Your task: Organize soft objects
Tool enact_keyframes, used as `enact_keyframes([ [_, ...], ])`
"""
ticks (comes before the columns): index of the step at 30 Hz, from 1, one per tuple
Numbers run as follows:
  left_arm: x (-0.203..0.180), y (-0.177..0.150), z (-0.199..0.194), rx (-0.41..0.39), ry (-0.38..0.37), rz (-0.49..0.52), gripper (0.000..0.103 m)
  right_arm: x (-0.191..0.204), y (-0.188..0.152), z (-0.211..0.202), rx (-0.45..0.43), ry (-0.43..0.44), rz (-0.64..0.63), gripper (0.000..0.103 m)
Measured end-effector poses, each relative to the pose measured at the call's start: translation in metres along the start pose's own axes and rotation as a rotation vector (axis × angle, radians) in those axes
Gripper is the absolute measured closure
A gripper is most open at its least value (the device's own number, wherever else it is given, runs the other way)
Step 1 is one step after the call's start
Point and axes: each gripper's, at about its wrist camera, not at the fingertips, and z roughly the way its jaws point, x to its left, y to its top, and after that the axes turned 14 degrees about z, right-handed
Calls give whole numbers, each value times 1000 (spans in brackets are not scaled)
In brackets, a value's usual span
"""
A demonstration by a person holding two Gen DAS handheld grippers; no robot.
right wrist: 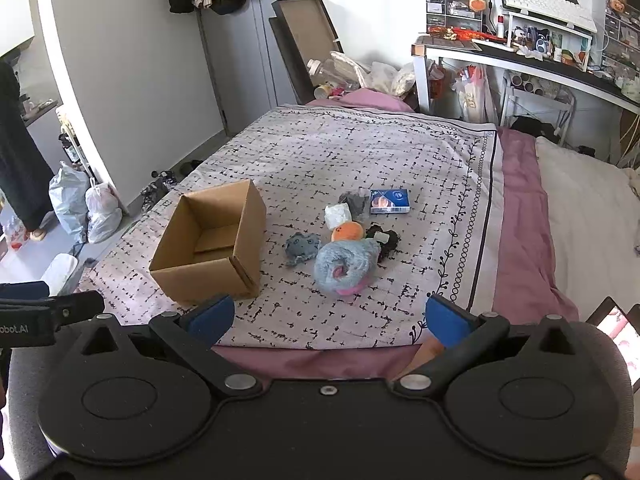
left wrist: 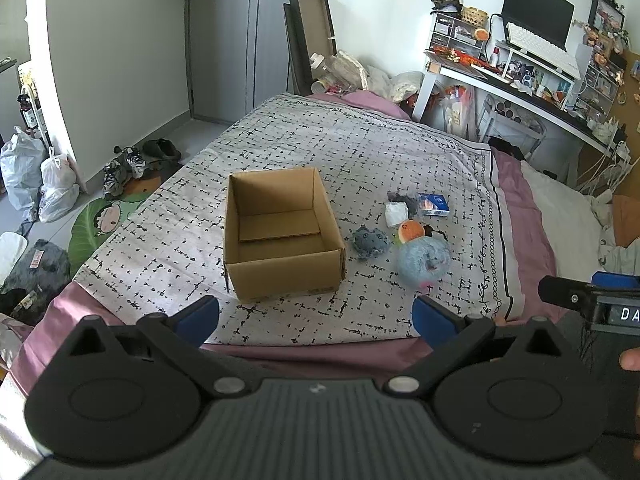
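Note:
An empty cardboard box (left wrist: 280,236) (right wrist: 208,244) stands open on the patterned bedspread (left wrist: 340,148) (right wrist: 360,148). To its right lies a cluster of soft items: a fluffy blue ring plush (left wrist: 425,261) (right wrist: 345,265), a small grey plush (left wrist: 370,242) (right wrist: 302,247), an orange ball plush (left wrist: 411,230) (right wrist: 347,231), a white pouch (left wrist: 397,214) (right wrist: 338,215), dark fabric pieces (right wrist: 384,238) and a blue packet (left wrist: 433,204) (right wrist: 389,201). My left gripper (left wrist: 316,314) is open, held short of the box at the bed's near edge. My right gripper (right wrist: 330,316) is also open, in front of the plush cluster.
A desk (left wrist: 500,84) (right wrist: 520,56) crowded with things stands at the far right, with a white pillow (right wrist: 580,208) below it. Shoes (left wrist: 128,164) and plastic bags (left wrist: 40,180) (right wrist: 86,204) lie on the floor to the left. A door (left wrist: 236,40) is behind.

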Motion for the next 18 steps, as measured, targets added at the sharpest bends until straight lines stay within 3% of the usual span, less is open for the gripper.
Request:
enact_keyframes([
  [18, 0, 0, 1, 0, 8, -11, 1, 0, -1, 0, 2, 5, 3, 0],
])
